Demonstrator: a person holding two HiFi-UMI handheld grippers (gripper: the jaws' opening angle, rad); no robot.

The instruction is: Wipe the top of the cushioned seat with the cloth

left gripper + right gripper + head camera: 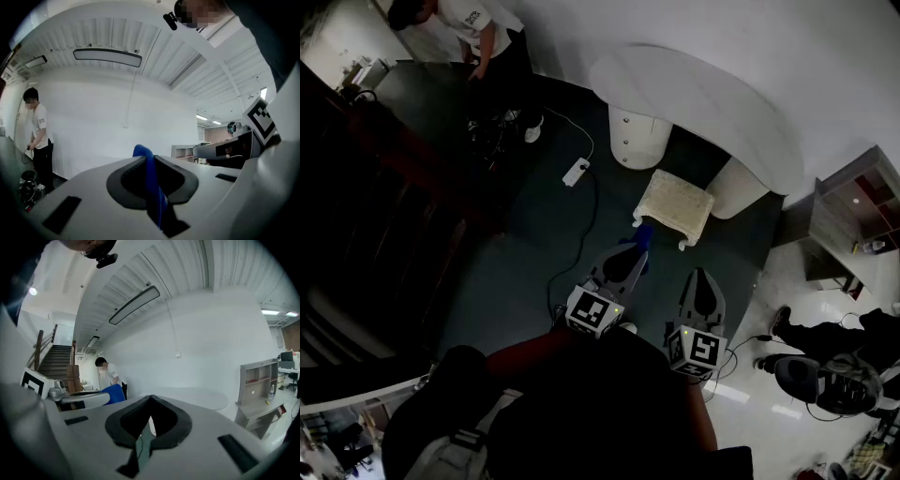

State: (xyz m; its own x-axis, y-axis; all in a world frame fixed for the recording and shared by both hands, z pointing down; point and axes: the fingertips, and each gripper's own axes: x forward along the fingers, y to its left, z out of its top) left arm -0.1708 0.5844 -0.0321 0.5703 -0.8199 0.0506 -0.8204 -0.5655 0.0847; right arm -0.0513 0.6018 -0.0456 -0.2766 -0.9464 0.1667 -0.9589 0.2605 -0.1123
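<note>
Two grippers: left gripper (636, 251) clamped on the blue cloth (151, 187) near the cushioned seat (675, 206) on the dark floor (534, 253), right gripper (150, 399) closed, empty, beside it.

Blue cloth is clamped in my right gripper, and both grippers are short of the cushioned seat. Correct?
Wrong gripper. The left gripper view shows the left gripper shut on the blue cloth; the right gripper is shut on nothing. Both grippers are short of the cushioned seat, as you said.
</note>
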